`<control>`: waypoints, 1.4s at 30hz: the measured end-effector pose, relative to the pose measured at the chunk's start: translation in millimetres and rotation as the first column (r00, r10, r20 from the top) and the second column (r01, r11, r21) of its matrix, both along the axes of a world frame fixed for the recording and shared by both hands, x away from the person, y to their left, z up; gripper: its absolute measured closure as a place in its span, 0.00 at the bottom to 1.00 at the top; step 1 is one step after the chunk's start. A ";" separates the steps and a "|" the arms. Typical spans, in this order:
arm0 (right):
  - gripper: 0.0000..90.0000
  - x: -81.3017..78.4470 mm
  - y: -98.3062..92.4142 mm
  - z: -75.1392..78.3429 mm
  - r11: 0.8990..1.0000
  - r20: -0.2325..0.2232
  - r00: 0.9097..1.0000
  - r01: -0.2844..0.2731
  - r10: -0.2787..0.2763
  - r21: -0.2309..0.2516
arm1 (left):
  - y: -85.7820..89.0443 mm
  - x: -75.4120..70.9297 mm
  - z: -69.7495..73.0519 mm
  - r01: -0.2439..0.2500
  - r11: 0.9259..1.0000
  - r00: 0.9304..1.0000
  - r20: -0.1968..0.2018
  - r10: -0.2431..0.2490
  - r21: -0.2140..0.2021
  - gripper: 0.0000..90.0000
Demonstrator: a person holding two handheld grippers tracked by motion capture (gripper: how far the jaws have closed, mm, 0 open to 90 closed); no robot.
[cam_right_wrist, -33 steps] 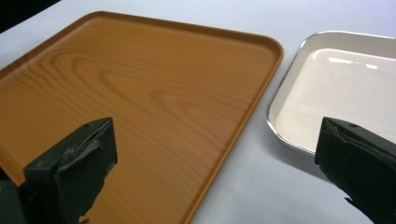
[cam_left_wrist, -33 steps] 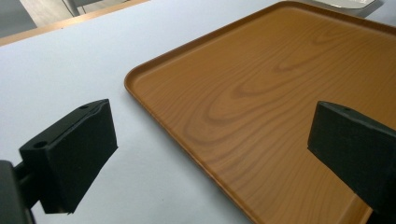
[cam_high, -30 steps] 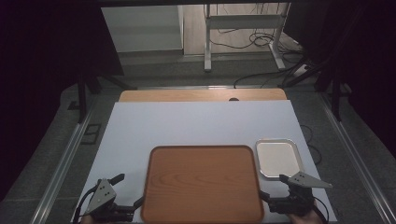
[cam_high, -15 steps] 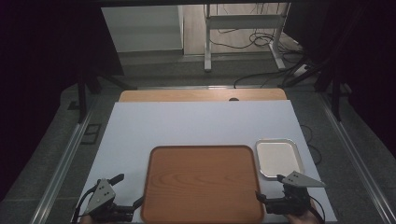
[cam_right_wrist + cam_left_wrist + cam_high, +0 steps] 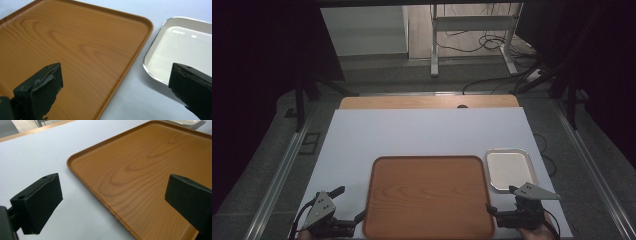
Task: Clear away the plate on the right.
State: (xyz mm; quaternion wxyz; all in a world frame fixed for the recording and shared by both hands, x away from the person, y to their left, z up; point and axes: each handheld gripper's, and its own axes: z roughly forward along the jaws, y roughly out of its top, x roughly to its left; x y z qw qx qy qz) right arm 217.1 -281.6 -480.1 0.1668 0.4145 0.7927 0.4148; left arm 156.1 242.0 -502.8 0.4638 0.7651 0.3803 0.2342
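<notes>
wooden tray (image 5: 429,197): flat, long axis left-right | left tongs (image 5: 346,206): released | right tongs (image 5: 501,200): released, straddling tray's right edge

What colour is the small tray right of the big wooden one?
The small tray is white inside with a shiny silver metal rim, clearest in the right gripper view.

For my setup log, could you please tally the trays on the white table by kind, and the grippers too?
Wooden tray: 1
Small metal tray: 1
Grippers: 2, the left gripper and the right gripper, both open with nothing between the jaws
Total: 4 things on or over the white table
</notes>
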 end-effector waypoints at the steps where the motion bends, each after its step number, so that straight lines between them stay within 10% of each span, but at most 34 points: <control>1: 0.00 0.6 -0.5 0.3 1.000 -0.001 1.000 0.003 -0.003 0.003 | 0.0 0.0 0.0 0.000 1.000 1.000 0.000 0.000 0.000 0.01; 42: 0.02 55.6 -41.3 -2.6 0.989 0.024 0.988 0.150 -0.150 0.006 | -2.0 0.1 0.1 0.006 1.000 1.000 0.002 -0.006 0.014 0.01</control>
